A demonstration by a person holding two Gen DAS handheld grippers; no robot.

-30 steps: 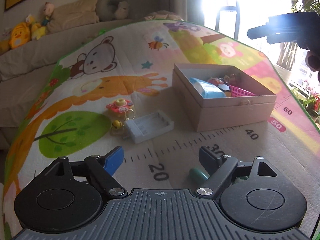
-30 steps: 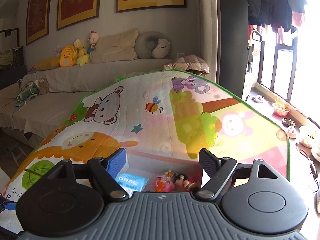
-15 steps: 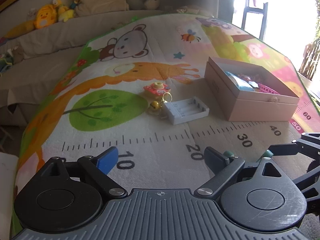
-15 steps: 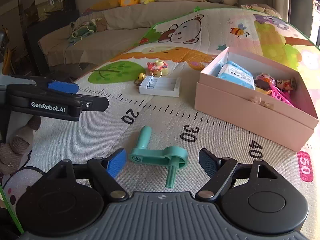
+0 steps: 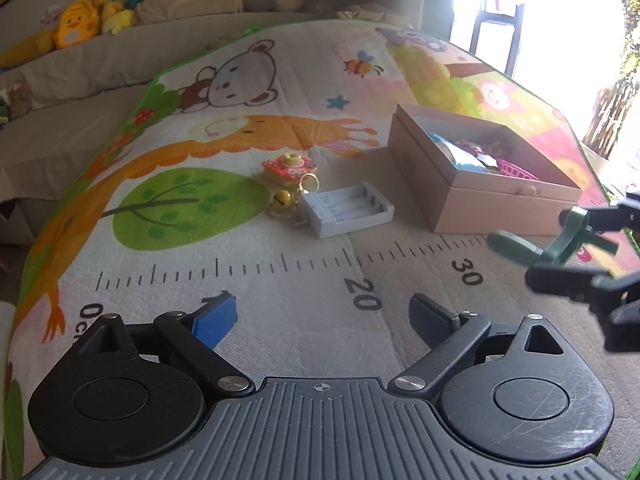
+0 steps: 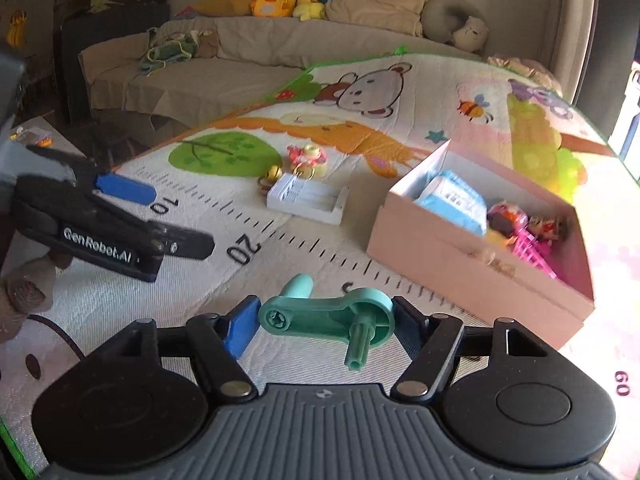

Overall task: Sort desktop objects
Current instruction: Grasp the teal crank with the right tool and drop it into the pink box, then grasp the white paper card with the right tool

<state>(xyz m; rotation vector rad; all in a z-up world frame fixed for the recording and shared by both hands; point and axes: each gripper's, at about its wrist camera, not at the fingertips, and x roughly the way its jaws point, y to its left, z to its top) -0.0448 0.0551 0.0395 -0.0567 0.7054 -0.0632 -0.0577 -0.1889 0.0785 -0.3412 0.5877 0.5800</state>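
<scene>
Now, through my left wrist camera, my left gripper (image 5: 322,322) hangs spread wide and empty over the printed ruler on the play mat (image 5: 248,288), where half a second ago it looked across the same stretch with nothing lifted beside it. At the right edge my right gripper (image 5: 560,258) has come into sight with the green crank handle (image 5: 560,242) pinched in it and raised clear of the mat; before, that handle lay flat on the ruler. Still waiting on the mat are the white battery holder (image 5: 347,209) and, just beside it, the little toy camera keychain (image 5: 289,168) with its bell, both well apart from the pink box (image 5: 480,204). Through my right wrist camera, my right gripper (image 6: 324,322) has closed on the green crank handle (image 6: 326,316), the pads pressing either end of its arm, the stub pointing down at me. The pink box (image 6: 452,264) sits open just ahead to the right, already holding a blue packet and small toys. I judge the pick is done and the carry to the box comes next; my left gripper (image 6: 168,216) idles off to the left.
</scene>
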